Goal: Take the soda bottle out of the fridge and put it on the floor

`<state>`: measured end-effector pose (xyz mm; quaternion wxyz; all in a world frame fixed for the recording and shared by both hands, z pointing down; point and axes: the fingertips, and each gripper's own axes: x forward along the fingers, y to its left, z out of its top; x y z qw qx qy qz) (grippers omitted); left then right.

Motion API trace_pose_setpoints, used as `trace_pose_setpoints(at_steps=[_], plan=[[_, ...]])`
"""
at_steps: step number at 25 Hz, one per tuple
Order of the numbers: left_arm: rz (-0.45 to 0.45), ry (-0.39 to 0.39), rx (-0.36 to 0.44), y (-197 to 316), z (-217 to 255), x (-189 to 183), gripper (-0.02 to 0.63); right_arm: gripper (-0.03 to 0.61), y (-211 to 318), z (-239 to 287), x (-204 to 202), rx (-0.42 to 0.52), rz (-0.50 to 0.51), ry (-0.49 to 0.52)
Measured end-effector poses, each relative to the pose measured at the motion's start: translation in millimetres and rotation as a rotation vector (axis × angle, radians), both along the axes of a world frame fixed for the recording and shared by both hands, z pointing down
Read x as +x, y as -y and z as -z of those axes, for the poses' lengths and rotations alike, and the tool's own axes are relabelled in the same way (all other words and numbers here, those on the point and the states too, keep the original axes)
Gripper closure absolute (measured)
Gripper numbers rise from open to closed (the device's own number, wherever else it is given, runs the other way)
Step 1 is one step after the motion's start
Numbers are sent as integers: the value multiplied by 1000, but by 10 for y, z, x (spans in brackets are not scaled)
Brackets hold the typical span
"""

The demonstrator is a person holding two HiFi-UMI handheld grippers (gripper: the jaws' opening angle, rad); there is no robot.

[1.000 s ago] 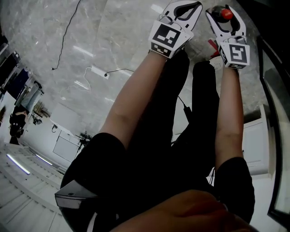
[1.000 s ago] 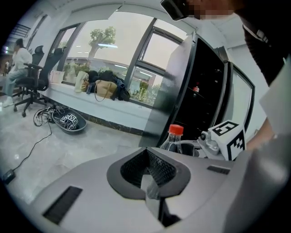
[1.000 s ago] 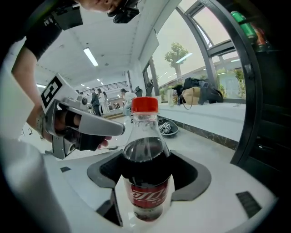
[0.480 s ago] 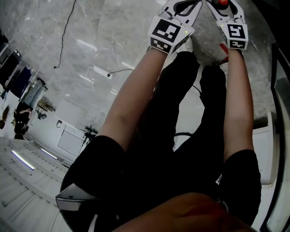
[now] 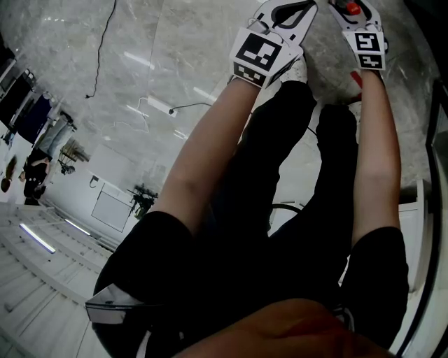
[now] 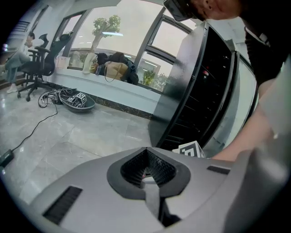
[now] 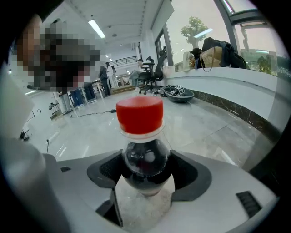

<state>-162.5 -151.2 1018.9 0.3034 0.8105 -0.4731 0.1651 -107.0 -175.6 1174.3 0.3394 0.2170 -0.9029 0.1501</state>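
The soda bottle [image 7: 142, 136] has dark liquid and a red cap [image 5: 353, 8]. It stands upright between the jaws of my right gripper [image 7: 144, 172], which is shut on the bottle's shoulder. In the head view the right gripper [image 5: 350, 10] is at the top edge, held out over the marble floor [image 5: 175, 49]. My left gripper [image 5: 288, 8] is beside it to the left, and its jaws are shut with nothing in them [image 6: 146, 169]. In the left gripper view the tall dark fridge [image 6: 200, 91] stands at the right.
The person's bare arms and black clothes fill the middle of the head view. A cable [image 5: 105, 42] and a power strip [image 5: 157, 105] lie on the floor. Office chairs [image 6: 38, 68], a dish with marker cubes [image 6: 77, 101] and a window ledge with bags [image 6: 116, 70] are far off.
Both grippers have shifted towards the top edge of the head view, and the right one is now partly cut off. The bottle stays held in the right gripper.
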Motion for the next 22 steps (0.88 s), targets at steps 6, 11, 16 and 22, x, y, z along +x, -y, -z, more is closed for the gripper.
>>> trace_pose_setpoints(at_steps=[6, 11, 16, 22], plan=[[9, 0, -9, -3, 83, 56, 613, 259, -101, 134, -4, -31, 32, 16], [-2, 1, 15, 89, 406, 95, 612, 259, -117, 550, -65, -6, 57, 37], [1, 3, 64, 159, 998, 208, 614, 259, -107, 1296, 99, 29, 19, 72], [-31, -39, 113, 164, 2117, 495, 612, 310, -74, 2906, 562, 40, -175, 259]])
